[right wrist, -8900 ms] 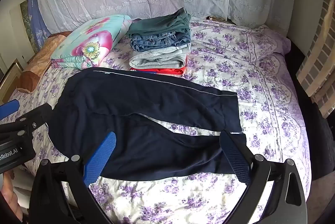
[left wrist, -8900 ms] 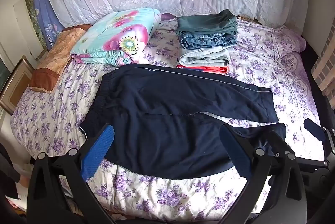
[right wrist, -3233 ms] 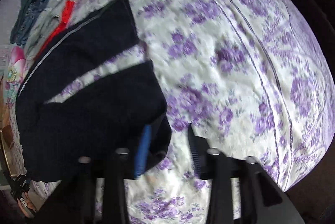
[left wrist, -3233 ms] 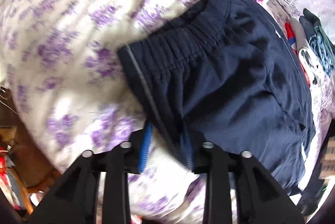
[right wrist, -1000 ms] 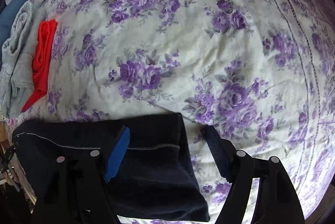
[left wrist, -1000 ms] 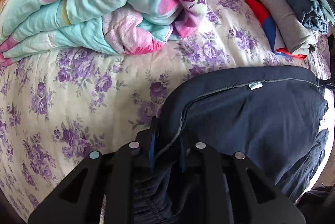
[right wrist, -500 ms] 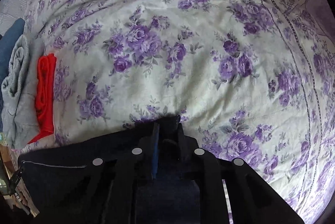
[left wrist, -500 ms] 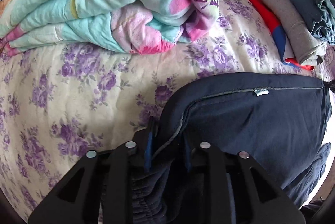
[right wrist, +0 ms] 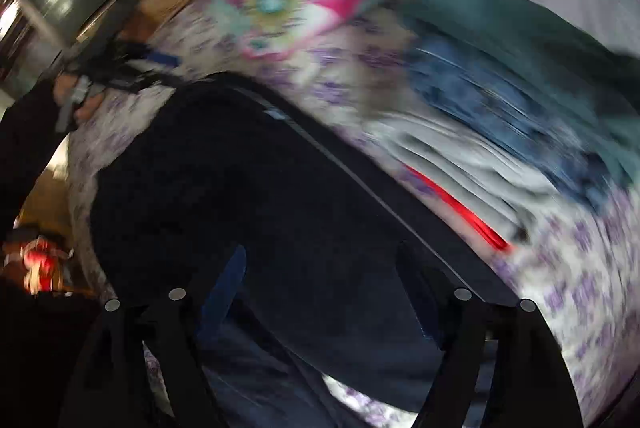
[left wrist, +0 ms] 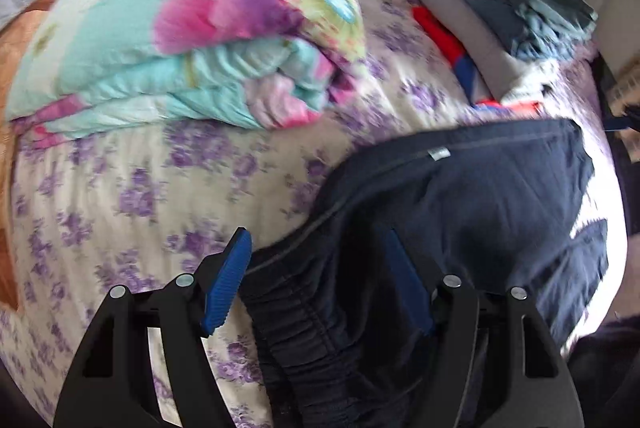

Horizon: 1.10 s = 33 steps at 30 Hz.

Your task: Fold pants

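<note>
The dark navy pants [left wrist: 460,212] lie folded lengthwise on the floral bedsheet [left wrist: 120,188], with the gathered waistband at the lower middle of the left wrist view. My left gripper [left wrist: 316,280] is open, its blue pads apart, just above the waistband corner and holding nothing. In the blurred right wrist view the pants [right wrist: 240,188] fill the centre. My right gripper [right wrist: 324,292] is open over them and grips nothing. The left gripper also shows in the right wrist view [right wrist: 116,68] at the far left.
A folded turquoise and pink floral quilt [left wrist: 180,28] lies behind the pants. A stack of folded clothes [left wrist: 500,16] in grey, red, denim and dark green sits to its right [right wrist: 500,116]. White lace pillows line the headboard. The bed edge falls away at the right.
Both grippers have opened and let go of the pants, which now lie with one leg over the other. The right wrist view has swung sharply left toward the waistband.
</note>
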{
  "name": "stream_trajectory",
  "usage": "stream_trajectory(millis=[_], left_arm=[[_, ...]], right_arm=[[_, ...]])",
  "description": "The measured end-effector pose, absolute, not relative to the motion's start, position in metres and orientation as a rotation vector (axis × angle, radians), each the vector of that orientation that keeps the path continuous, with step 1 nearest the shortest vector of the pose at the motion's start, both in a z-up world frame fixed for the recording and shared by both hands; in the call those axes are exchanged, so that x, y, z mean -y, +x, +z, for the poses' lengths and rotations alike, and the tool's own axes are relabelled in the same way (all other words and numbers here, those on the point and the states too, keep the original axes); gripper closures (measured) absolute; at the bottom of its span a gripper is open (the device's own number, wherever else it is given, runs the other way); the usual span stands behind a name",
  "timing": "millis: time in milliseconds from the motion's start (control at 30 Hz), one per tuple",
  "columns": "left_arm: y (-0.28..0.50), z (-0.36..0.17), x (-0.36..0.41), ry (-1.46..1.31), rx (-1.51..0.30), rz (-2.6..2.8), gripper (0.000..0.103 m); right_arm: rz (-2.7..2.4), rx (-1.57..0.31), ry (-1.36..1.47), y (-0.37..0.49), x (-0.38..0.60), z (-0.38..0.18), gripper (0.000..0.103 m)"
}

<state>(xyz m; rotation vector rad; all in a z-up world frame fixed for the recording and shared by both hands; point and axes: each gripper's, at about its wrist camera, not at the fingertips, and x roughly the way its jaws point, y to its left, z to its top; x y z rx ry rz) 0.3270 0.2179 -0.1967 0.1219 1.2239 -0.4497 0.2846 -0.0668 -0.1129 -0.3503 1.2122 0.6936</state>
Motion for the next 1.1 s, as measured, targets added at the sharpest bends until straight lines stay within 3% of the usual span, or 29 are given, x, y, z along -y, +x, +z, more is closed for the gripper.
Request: stream_trajectory(millis=[133, 300, 333, 367, 400, 500, 533, 567, 600, 633, 1100], left_arm=[[0.336, -0.222, -0.212, 0.165, -1.277, -0.493, 0.035], [0.356, -0.243, -0.217, 0.127, -1.314, -0.538, 0.038], [0.357, -0.245, -0.217, 0.118, -1.318, -0.551, 0.043], [0.358, -0.249, -0.215, 0.107, -1.331, -0.59, 0.063], [0.358, -0.25, -0.213, 0.114, -1.337, -0.609, 0.075], [0.356, -0.256, -0.207, 0.165, -1.32, -0.633, 0.079], [0.358, -0.259, -0.206, 0.165, -1.321, -0.637, 0.08], [0.359, -0.26, -0.205, 0.159, -1.322, -0.641, 0.083], [0.36, -0.26, -0.205, 0.157, -1.318, -0.647, 0.086], [0.36, -0.258, -0.205, 0.165, -1.312, -0.65, 0.087], [0.274, -0.171, -0.201, 0.331, -1.199, -0.608, 0.089]], right_arm=[[0.817, -1.222, -0.547, 0.318, -0.037, -0.147, 0.025], [0.779, -1.298, -0.501, 0.384, -0.073, -0.192, 0.025], [0.765, -1.312, -0.496, 0.391, -0.069, -0.201, 0.025], [0.751, -1.325, -0.5, 0.399, -0.069, -0.211, 0.025], [0.737, -1.343, -0.509, 0.406, -0.069, -0.219, 0.025], [0.725, -1.391, -0.529, 0.418, -0.07, -0.244, 0.027], [0.737, -1.396, -0.542, 0.418, -0.072, -0.25, 0.032], [0.751, -1.411, -0.532, 0.417, -0.073, -0.253, 0.063], [0.775, -1.453, -0.495, 0.417, -0.074, -0.256, 0.087], [0.792, -1.469, -0.465, 0.414, -0.072, -0.254, 0.093], [0.915, -1.284, -0.433, 0.285, -0.063, -0.135, 0.095]])
